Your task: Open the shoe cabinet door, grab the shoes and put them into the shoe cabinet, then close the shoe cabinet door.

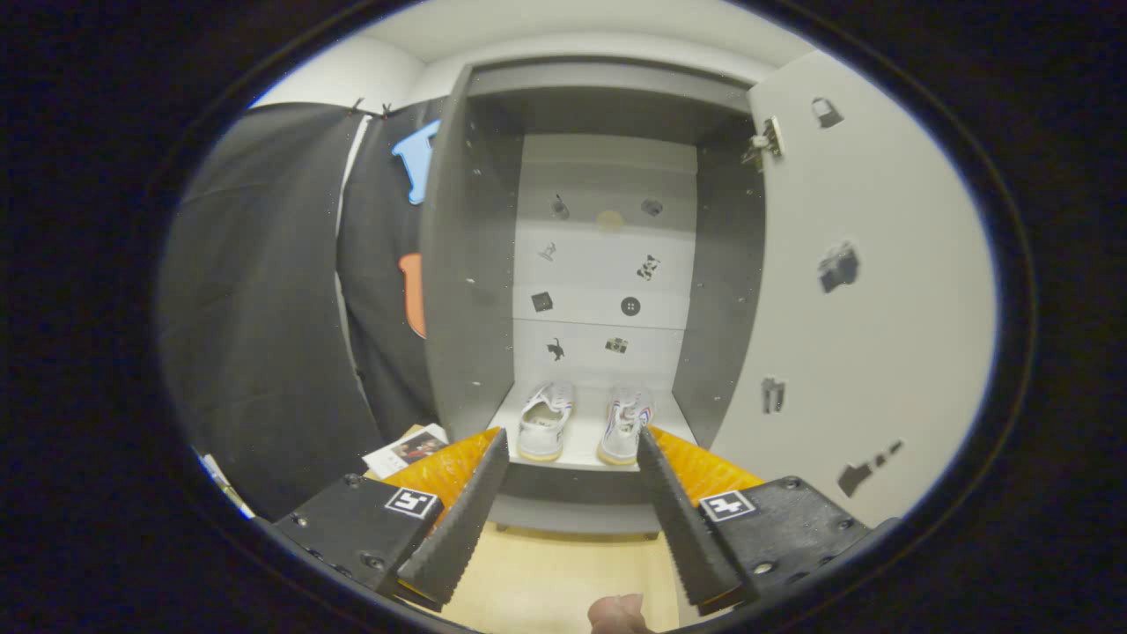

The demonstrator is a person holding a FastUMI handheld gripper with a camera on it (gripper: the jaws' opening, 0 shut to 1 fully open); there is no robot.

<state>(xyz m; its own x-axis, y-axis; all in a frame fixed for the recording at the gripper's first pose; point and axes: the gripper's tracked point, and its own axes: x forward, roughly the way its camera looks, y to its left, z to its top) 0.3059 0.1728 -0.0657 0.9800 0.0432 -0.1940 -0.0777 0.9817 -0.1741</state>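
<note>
booth wall (264, 308): black cloth hanging on the far left, reaching right up to the cabinet's left side panel.
card (407, 449): a small printed card or leaflet lying low down near the foot of the cabinet, just left of my left finger.
my tongs (572, 458): released, fingers spread wide with nothing between them but air; they point straight at the open cabinet.
shoe cabinet (467, 264): grey, standing open just ahead of me, with small dark stickers on its pale back panel.
shoes (546, 421): a white pair, side by side on the cabinet's bottom shelf, heels toward me, just beyond my fingertips and in the gap between them; i am not touching them.
floor (546, 581): light wood, near, under my fingers.
thumb (619, 614): a fingertip showing at the nearest point, below the right finger.
cabinet door (863, 308): pale, swung wide open on the right, hinge at its upper left corner, dark stickers on its inner face.
</note>
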